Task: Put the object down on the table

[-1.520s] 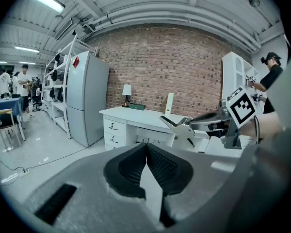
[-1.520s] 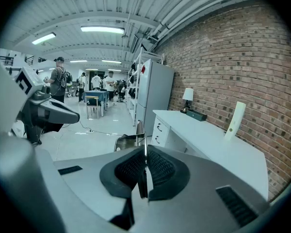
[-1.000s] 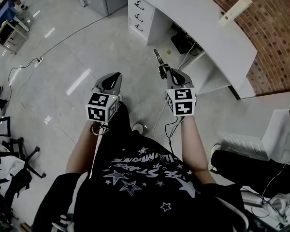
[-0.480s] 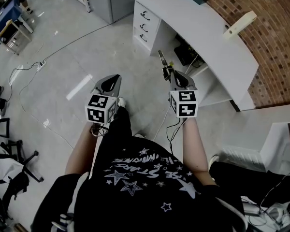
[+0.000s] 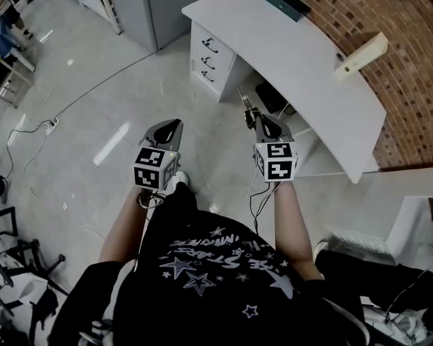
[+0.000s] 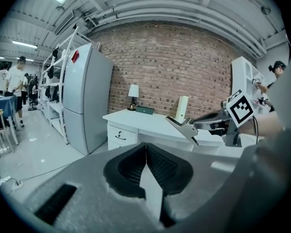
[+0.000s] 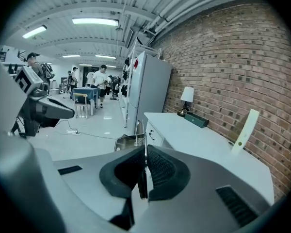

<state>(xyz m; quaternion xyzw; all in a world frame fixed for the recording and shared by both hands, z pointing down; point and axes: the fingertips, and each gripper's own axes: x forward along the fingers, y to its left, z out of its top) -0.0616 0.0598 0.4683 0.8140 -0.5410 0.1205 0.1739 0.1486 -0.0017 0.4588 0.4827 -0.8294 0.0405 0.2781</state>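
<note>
Right gripper (image 7: 144, 155) has its jaws clenched on the tail end of a thin flat grey metal piece (image 7: 130, 141). It's some kind of little tool, can't really tell which. Most of it pokes out forward past the jaw tips, up in the air over the grey floor (image 5: 94, 107), not over any surface yet. Left gripper (image 6: 145, 152) is pinched closed with nothing in it, hanging beside the other one. Handling-wise I'd guess the piece is light, stiff and kinda slick, so with a pinch right at the end it could swivel or slide. A bite nearer the middle of the flat part would be steadier. Doubt it'd break, but it'd clatter if let go from height, so better to lower it till it touches. The white curved tabletop (image 5: 303, 56) is ahead and to the right, with a small lamp (image 7: 187, 97) and a dark green box (image 7: 196, 120) at its far end and bare space in the middle.
</note>
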